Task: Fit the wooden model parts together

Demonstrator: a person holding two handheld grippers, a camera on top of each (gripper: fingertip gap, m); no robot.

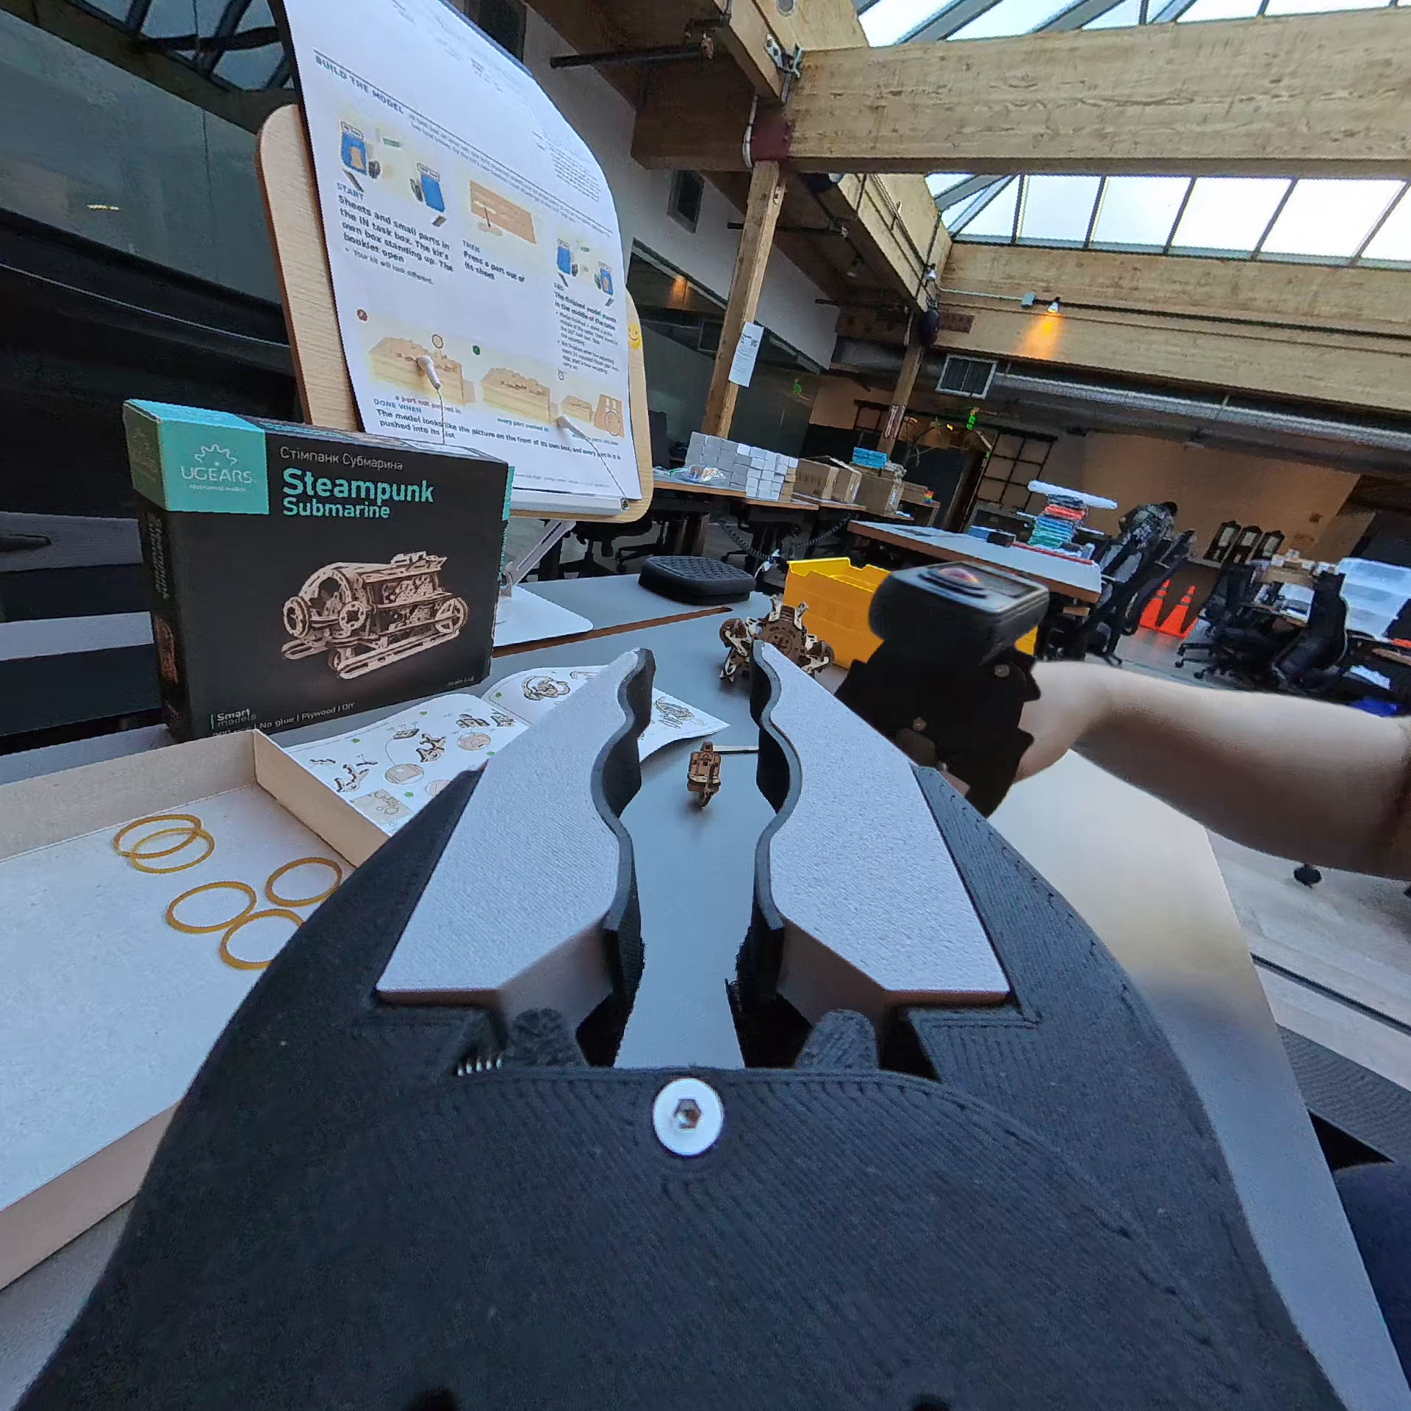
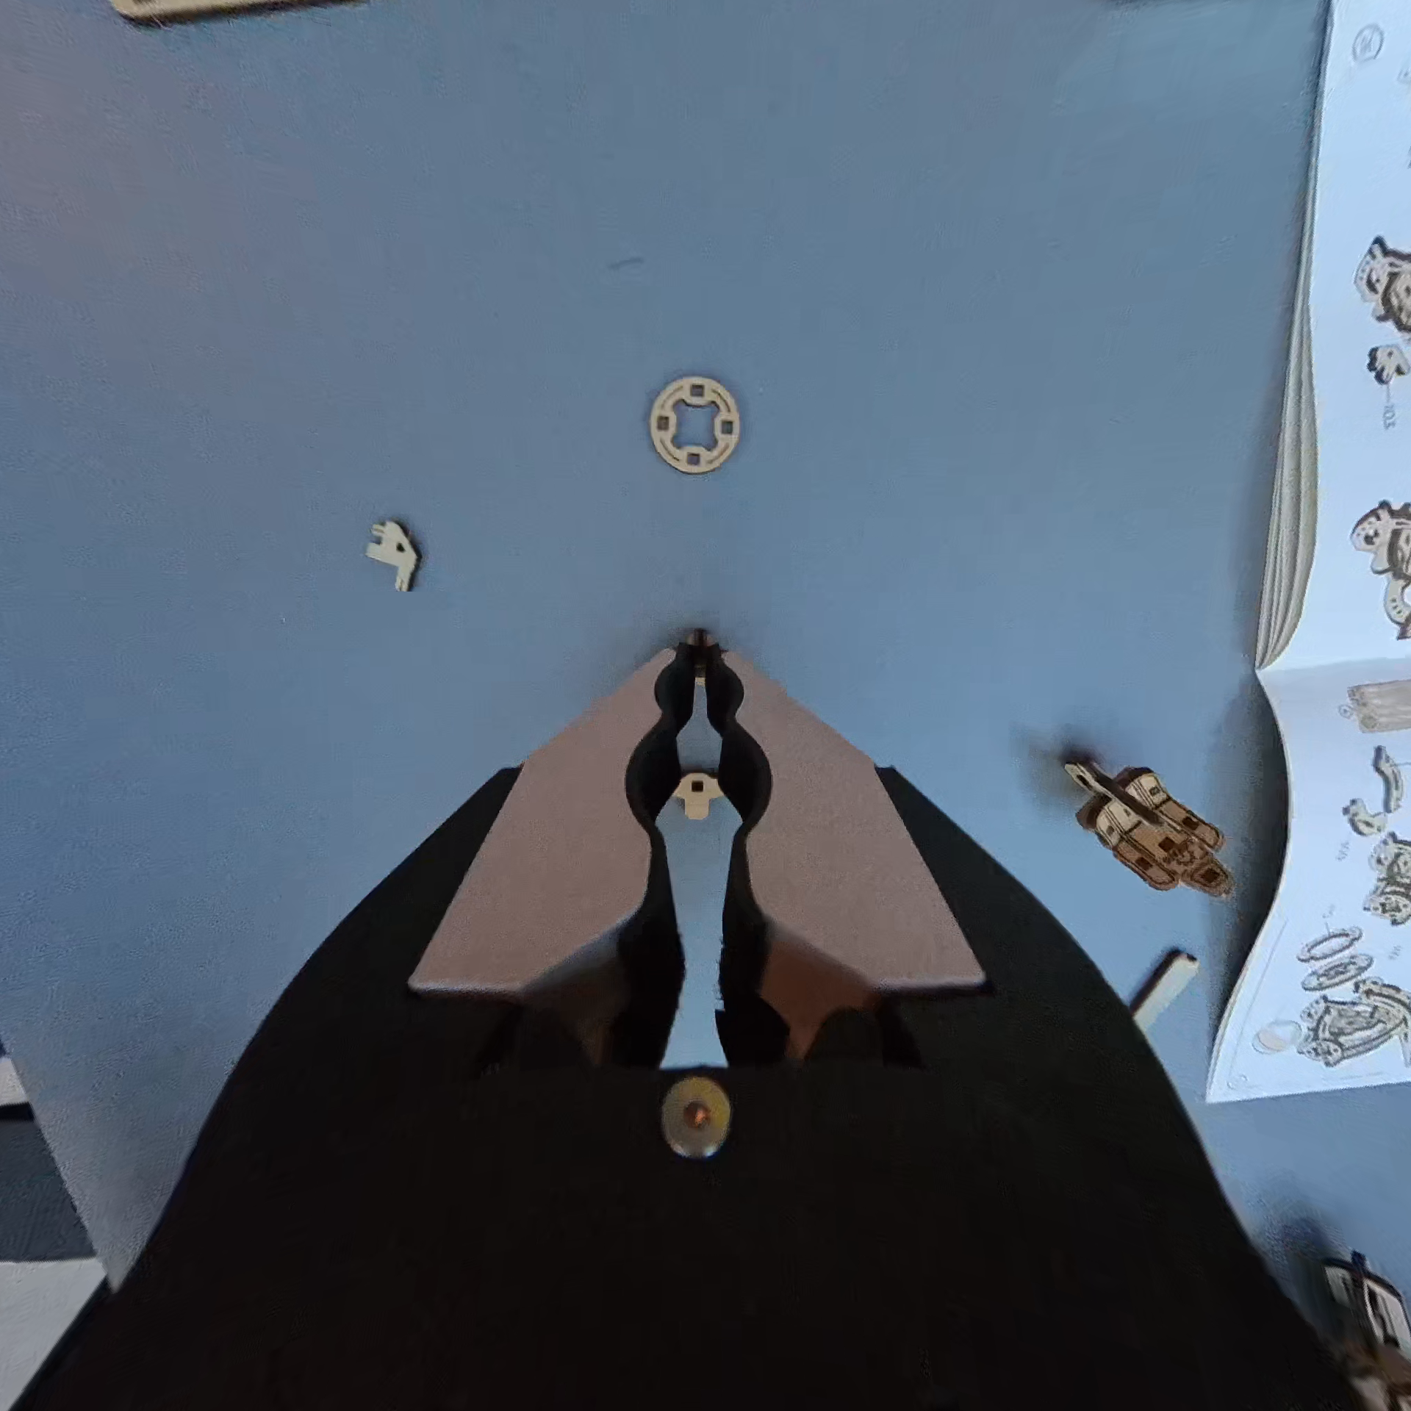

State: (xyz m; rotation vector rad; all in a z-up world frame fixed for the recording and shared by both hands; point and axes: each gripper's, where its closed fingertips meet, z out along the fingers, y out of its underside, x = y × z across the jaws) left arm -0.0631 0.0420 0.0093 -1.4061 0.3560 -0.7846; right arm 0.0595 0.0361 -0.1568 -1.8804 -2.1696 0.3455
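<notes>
My left gripper [image 1: 702, 679] is open and empty, held above the grey table [image 1: 687, 878]. A small wooden sub-assembly [image 1: 704, 773] lies on the table, seen between its fingers. A larger wooden assembly [image 1: 779, 634] lies beyond. My right gripper [image 2: 696, 658] points down at the table, its tips closed on a small wooden part [image 2: 696, 640]. Another small pale part [image 2: 695, 794] shows in the gap between its fingers. A wooden ring [image 2: 695, 425], a small notched piece [image 2: 395, 553] and the sub-assembly [image 2: 1153, 828] lie on the table.
A tray [image 1: 92, 779] with several rubber bands sits at left. The kit box [image 1: 321, 580], an instruction stand [image 1: 458, 252] and an open booklet [image 1: 427, 748] are behind. A yellow bin [image 1: 832, 603] stands at back right. A wooden stick [image 2: 1164, 985] lies by the booklet [image 2: 1359, 534].
</notes>
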